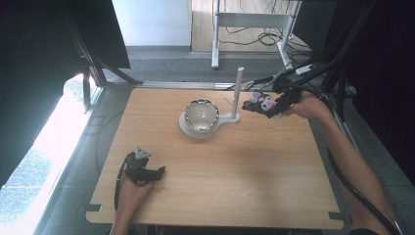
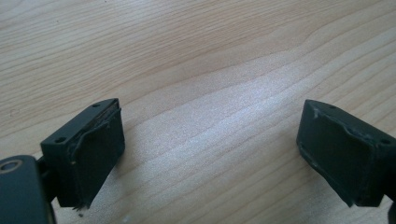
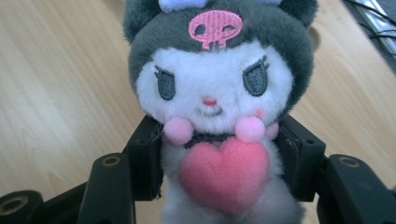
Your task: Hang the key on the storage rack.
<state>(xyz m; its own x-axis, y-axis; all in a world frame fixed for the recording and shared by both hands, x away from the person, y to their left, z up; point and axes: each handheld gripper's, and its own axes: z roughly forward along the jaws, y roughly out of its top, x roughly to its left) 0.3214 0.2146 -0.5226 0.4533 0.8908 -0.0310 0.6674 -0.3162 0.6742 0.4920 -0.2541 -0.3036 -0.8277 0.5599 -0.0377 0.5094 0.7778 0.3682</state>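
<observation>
A small plush toy (image 3: 215,93) with a dark grey hood, a pink skull patch and a pink heart on its chest sits between the two black jaws of my right gripper (image 3: 224,170), which is shut on its body. In the high view the same plush toy (image 1: 260,102) hangs above the table's back right, beside the stand's post, held by the right gripper (image 1: 266,108). My left gripper (image 1: 157,172) rests low at the front left of the table. In the left gripper view its jaws stand wide apart over bare wood, and the left gripper (image 2: 210,154) holds nothing.
A white stand (image 1: 231,117) with an upright post (image 1: 239,88) and a round base carrying a shiny dome-shaped bowl (image 1: 201,115) stands at the back middle of the wooden table (image 1: 220,186). Cables and black frame bars lie beyond the far right edge.
</observation>
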